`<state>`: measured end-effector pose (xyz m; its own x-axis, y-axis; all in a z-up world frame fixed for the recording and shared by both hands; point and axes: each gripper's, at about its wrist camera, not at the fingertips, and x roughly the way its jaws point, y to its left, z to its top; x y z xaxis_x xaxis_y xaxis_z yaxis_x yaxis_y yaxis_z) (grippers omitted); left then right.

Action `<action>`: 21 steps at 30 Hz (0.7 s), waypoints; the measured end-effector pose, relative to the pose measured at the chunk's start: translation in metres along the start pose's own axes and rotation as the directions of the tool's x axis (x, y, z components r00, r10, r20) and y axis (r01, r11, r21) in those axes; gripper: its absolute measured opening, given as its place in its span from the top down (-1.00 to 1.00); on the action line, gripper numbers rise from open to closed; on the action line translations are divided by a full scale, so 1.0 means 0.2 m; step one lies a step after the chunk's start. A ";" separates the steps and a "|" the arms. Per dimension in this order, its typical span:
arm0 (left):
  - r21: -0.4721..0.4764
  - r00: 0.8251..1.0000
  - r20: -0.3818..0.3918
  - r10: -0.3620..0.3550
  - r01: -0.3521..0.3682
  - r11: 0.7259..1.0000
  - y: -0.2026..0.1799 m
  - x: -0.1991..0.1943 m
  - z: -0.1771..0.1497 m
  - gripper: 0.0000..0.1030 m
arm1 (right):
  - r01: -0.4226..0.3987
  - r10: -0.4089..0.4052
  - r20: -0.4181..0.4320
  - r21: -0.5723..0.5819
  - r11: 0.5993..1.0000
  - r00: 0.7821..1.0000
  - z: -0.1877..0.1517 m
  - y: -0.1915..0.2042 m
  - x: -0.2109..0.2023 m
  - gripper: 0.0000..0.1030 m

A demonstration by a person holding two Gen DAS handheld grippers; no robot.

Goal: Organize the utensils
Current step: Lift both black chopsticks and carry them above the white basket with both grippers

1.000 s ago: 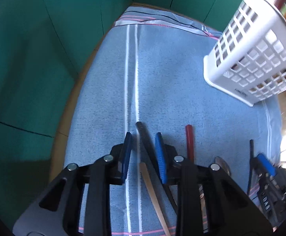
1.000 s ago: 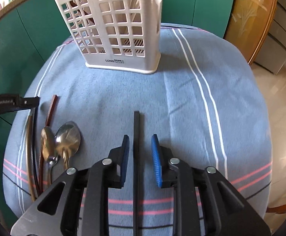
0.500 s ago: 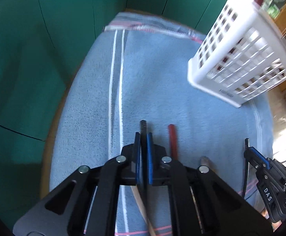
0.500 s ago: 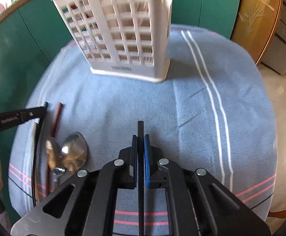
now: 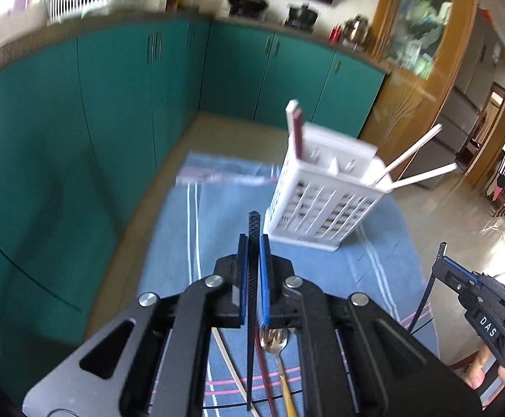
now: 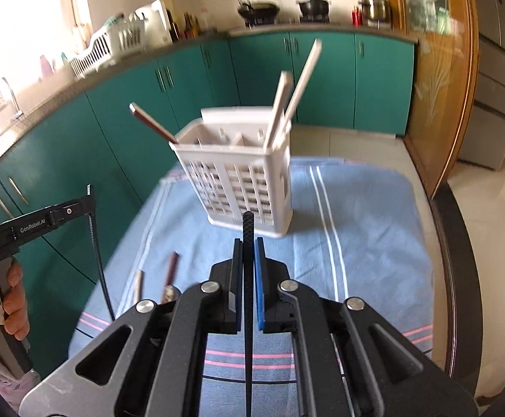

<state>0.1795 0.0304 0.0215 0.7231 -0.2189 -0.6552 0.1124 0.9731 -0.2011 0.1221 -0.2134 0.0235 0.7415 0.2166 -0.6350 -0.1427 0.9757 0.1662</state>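
My left gripper [image 5: 253,241] is shut on a black chopstick [image 5: 253,229] and holds it lifted above the blue cloth [image 5: 169,271]. My right gripper [image 6: 248,245] is shut on a second black chopstick [image 6: 248,229], also lifted. The white slotted utensil holder [image 5: 322,205] stands ahead in both views [image 6: 242,187]; a brown chopstick [image 6: 151,123] and two white ones [image 6: 297,87] stand in it. On the cloth lie a gold spoon [image 5: 278,351], a dark red chopstick [image 6: 172,267] and a cream one [image 6: 138,285]. The other gripper shows at each view's edge [image 5: 474,299] [image 6: 44,222].
Teal cabinets [image 6: 141,111] run behind and left of the table. A wooden glass-door cabinet [image 6: 436,69] stands to the right, with tiled floor [image 6: 488,215] beyond the table edge. Pots and a dish rack [image 6: 103,48] sit on the far counter.
Both grippers, shut on their black chopsticks, have lifted them off the cloth and tilted up, so the holder's top and the kitchen behind now show.
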 end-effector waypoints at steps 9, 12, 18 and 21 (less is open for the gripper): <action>0.046 0.990 0.139 -0.030 0.024 0.999 -0.08 -0.25 0.07 0.88 | -0.018 0.020 0.123 -0.020 1.000 0.992 0.06 0.05 -0.24 0.87; 0.055 0.985 0.167 -0.035 0.026 0.998 -0.10 -0.29 0.09 0.88 | -0.014 0.018 0.147 -0.029 0.999 0.989 0.08 0.08 -0.26 0.87; 0.063 0.981 0.192 -0.037 0.026 0.998 -0.13 -0.33 0.10 0.88 | 0.001 0.006 0.149 -0.046 0.999 0.989 0.10 0.11 -0.26 0.87; 0.071 0.980 0.194 -0.040 0.027 0.997 -0.14 -0.34 0.11 0.88 | 0.000 0.007 0.137 -0.049 0.999 0.991 0.09 0.11 -0.25 0.87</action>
<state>0.1425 0.0190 0.0878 0.8365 -0.2399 -0.4927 0.1798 0.9695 -0.1667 0.0948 -0.2031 0.0727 0.8235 0.2166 -0.5244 -0.1743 0.9762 0.1294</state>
